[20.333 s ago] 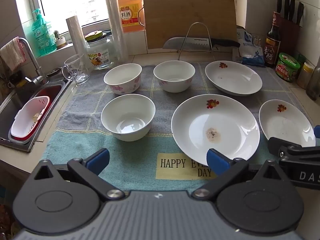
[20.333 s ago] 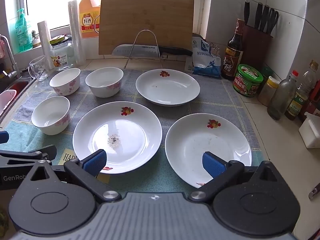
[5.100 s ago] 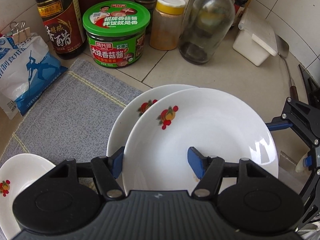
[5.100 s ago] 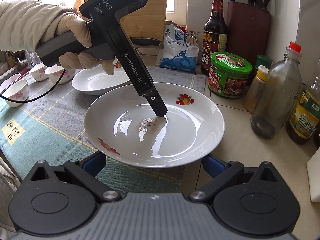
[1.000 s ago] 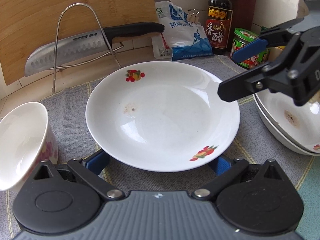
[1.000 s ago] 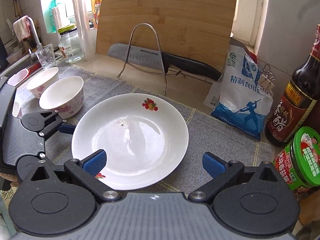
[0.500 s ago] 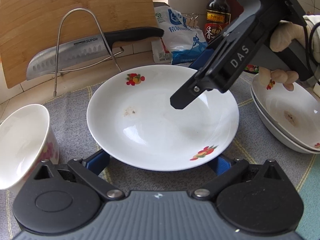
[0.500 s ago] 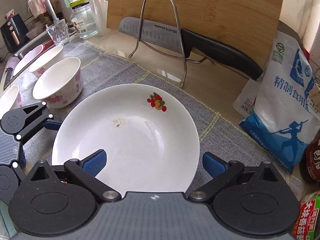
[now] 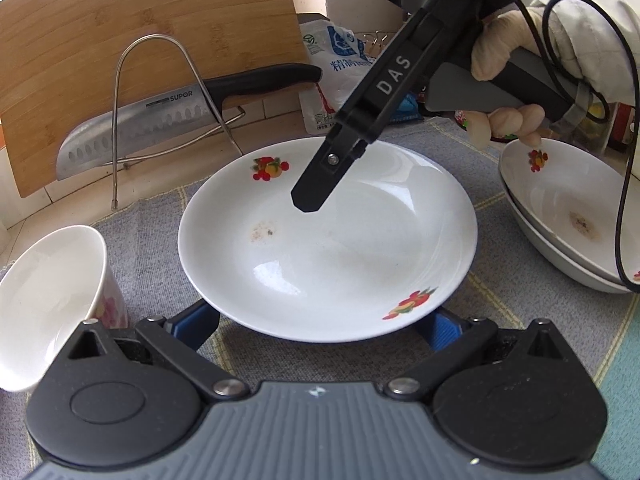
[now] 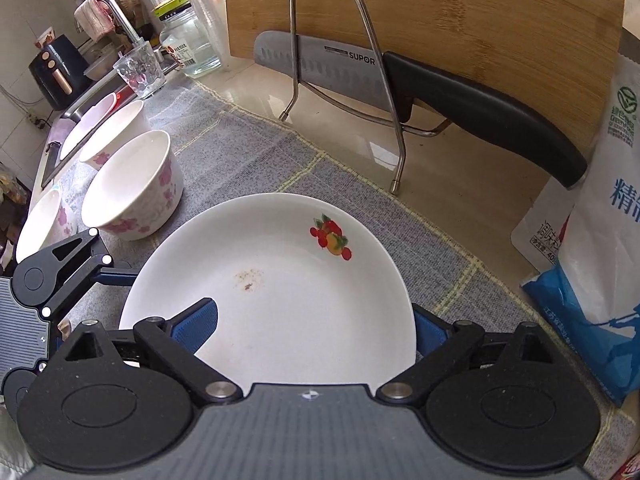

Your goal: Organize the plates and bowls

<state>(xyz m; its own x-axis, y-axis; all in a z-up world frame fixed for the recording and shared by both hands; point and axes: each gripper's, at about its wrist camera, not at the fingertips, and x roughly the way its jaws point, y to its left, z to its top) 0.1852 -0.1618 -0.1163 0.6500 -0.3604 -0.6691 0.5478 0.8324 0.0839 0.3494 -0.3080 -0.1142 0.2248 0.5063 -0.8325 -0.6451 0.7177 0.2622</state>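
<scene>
A white plate (image 9: 328, 248) with fruit prints and a small brown stain lies on the grey mat. My left gripper (image 9: 318, 324) is open, its blue fingers (image 9: 196, 322) low on either side of the plate's near rim. My right gripper (image 10: 312, 328) points steeply down at the same plate (image 10: 280, 300) from the other side. Its jaws are closing, with one finger over the plate's inside and the other outside the rim; the pads do not press on it. In the left wrist view its black finger (image 9: 308, 200) hangs over the plate. Two stacked plates (image 9: 560, 216) sit at the right.
Three flowered bowls (image 10: 132, 188) (image 10: 112, 128) (image 10: 40, 220) stand to the left of the plate. Behind it a knife (image 10: 320, 56) rests in a wire rack before a leaning cutting board (image 10: 440, 12). A salt bag (image 10: 600, 240) stands at the right. A gloved hand (image 9: 500, 60) holds the right gripper.
My right gripper has come in over the plate from the right and tipped further down, and its jaws have narrowed a little. The left gripper and the plate have stayed put.
</scene>
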